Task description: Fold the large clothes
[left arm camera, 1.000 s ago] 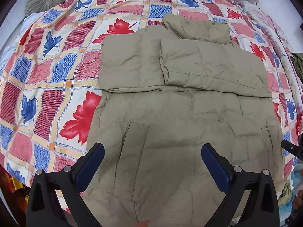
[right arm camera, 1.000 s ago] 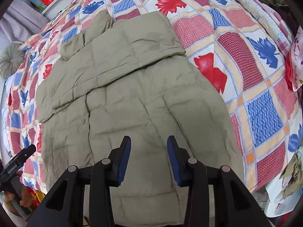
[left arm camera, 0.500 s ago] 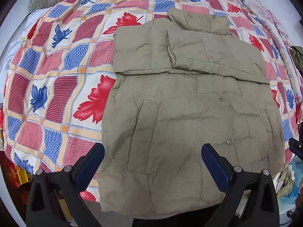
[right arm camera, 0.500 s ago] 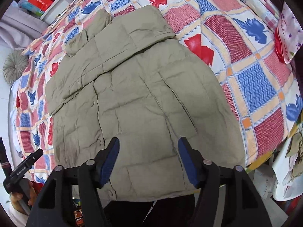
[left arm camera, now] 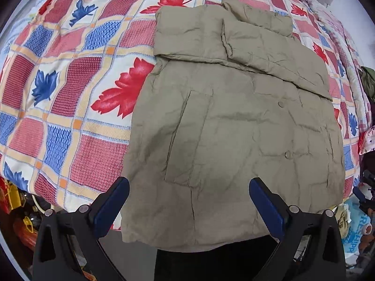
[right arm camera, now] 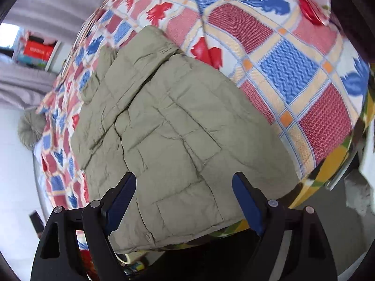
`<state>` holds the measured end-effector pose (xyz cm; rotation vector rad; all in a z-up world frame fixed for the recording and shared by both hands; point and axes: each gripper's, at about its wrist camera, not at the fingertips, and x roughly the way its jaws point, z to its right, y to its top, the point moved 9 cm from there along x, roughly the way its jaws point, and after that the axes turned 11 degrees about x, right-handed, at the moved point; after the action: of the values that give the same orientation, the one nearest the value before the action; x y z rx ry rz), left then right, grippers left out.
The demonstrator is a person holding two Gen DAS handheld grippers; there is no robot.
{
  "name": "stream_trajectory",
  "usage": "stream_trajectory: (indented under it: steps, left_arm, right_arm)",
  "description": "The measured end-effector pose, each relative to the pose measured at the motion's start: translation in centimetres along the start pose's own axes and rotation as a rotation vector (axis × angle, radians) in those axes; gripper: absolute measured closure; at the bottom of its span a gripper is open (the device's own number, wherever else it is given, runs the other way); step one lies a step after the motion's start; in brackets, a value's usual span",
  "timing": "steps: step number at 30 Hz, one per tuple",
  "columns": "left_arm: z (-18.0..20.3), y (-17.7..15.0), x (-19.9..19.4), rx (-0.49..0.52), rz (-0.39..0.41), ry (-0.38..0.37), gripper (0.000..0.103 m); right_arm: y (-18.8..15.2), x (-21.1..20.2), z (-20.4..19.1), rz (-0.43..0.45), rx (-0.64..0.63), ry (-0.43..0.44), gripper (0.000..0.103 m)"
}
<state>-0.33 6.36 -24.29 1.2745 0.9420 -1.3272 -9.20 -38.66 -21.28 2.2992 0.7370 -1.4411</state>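
Observation:
An olive-green padded jacket (left arm camera: 234,126) lies flat on the bed, both sleeves folded across its chest, collar at the far end. Its hem hangs slightly over the near bed edge. It also shows in the right wrist view (right arm camera: 178,140). My left gripper (left arm camera: 188,201) is open and empty, held above the hem near the left pocket. My right gripper (right arm camera: 184,200) is open and empty, held over the hem's right part near the bed edge.
The bed wears a patchwork cover (left arm camera: 70,89) with red and blue leaves. A round grey cushion (right arm camera: 30,128) lies at the far side. Clutter sits on the floor beside the bed (left arm camera: 356,224). Shelves with a red box (right arm camera: 37,50) stand by the far wall.
Both grippers have pulled back toward the jacket's hem and the bed edge. The right gripper has opened wide and dropped lower and to the right. The jacket has not moved.

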Motion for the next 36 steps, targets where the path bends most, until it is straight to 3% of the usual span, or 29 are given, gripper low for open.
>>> stream_trajectory:
  steps: [5, 7, 14, 19, 24, 30, 36]
  left_arm:
    - [-1.3, -1.7, 1.5, -0.088, -0.037, -0.096, 0.001]
    - [-2.0, -2.2, 2.0, -0.123, -0.043, -0.114, 0.001]
    - [-5.5, -4.0, 4.1, -0.217, -0.056, -0.132, 0.001]
    - [-7.6, -5.9, 6.3, -0.310, -0.091, -0.192, 0.001]
    - [-8.1, -8.6, 7.9, -0.390, -0.127, -0.247, 0.001]
    - [-5.5, -10.1, 8.5, -0.426, -0.138, -0.376, 0.001]
    - [-1.7, -8.9, 7.7, -0.408, -0.116, -0.489, 0.001]
  right_arm:
    - [0.5, 0.5, 2.9, -0.080, 0.172, 0.100, 0.017]
    - [0.8, 0.8, 4.3, -0.076, 0.227, 0.100, 0.017]
    - [3.8, 0.6, 8.4, 0.045, 0.218, -0.034, 0.017]
    - [5.2, 2.6, 10.4, 0.008, 0.206, -0.086, 0.017]
    - [4.0, 5.0, 10.9, -0.071, 0.260, -0.029, 0.017]
    - [2.1, 5.8, 9.2, -0.136, 0.277, 0.065, 0.017]
    - [-0.2, 6.6, 4.9, -0.252, 0.309, 0.295, 0.017]
